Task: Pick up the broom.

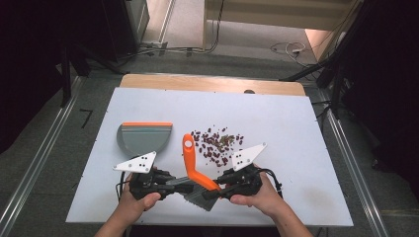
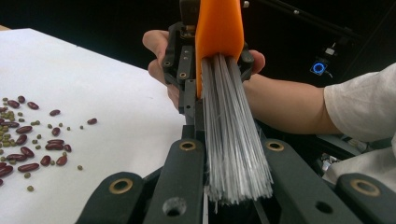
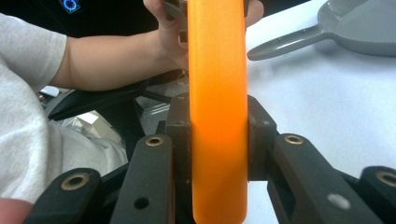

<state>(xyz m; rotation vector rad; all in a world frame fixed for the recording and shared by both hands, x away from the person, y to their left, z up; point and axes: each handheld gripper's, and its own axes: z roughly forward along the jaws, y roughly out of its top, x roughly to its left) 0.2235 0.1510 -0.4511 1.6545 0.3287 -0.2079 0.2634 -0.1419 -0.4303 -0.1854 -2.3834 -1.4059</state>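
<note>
Brush (image 1: 193,165): no readable writing; left tool (image 2: 219,154) clamped on bristles, right tool (image 3: 218,135) on orange handle.

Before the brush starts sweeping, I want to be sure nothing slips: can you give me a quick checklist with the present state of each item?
1. Right gripper clamped on the brush's orange handle: ok.
2. Left gripper closed on the grey bristles: ok, but it must let go before sweeping.
3. Beans gathered in one patch on the white table: ok.
4. Dustpan lying flat left of the brush: ok.
5. Dustpan held steady: not ok, nothing grips it.
</note>
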